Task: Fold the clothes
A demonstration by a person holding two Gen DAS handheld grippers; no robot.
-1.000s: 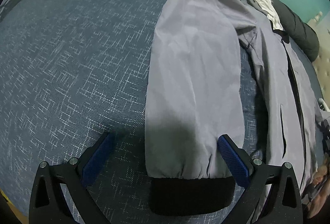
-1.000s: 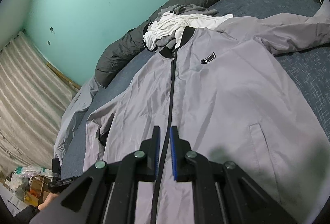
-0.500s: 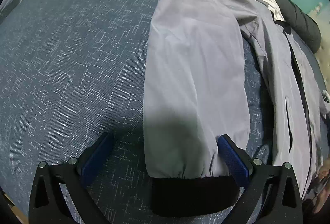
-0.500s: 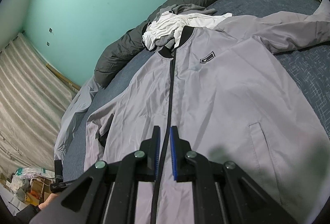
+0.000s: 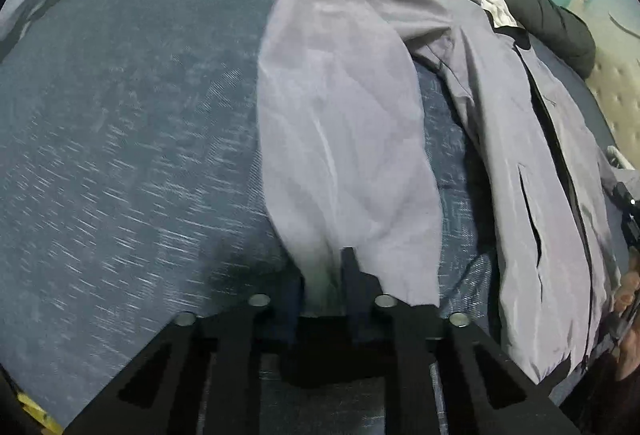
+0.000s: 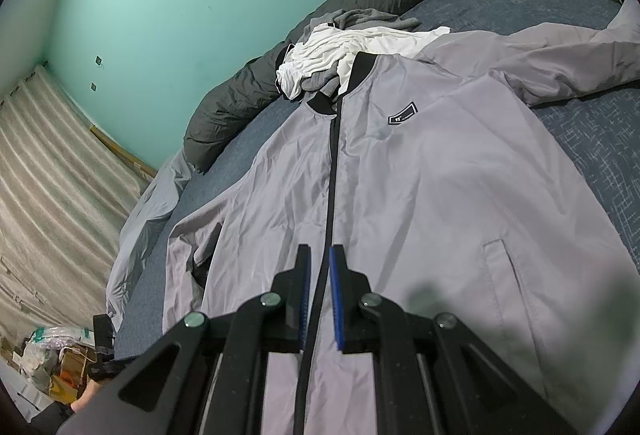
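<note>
Sleeve [image 5: 344, 139] beside jacket body [image 5: 532, 139], loose a second ago, now pinched in closing left gripper [image 5: 322, 275]; ready for folding inward.

The left gripper [image 5: 322, 275], whose fingers [image 5: 352, 267] a second ago stood wide on either side of the sleeve's black cuff, is now closing, and the sleeve [image 5: 340, 139] is bunched between them. The cuff end, flat before, is gathered into a narrow fold and lifted off the bed [image 5: 120, 123]. The sleeve's lower part now narrows toward the fingers, and the bedcover appears streaked with motion blur.
</note>
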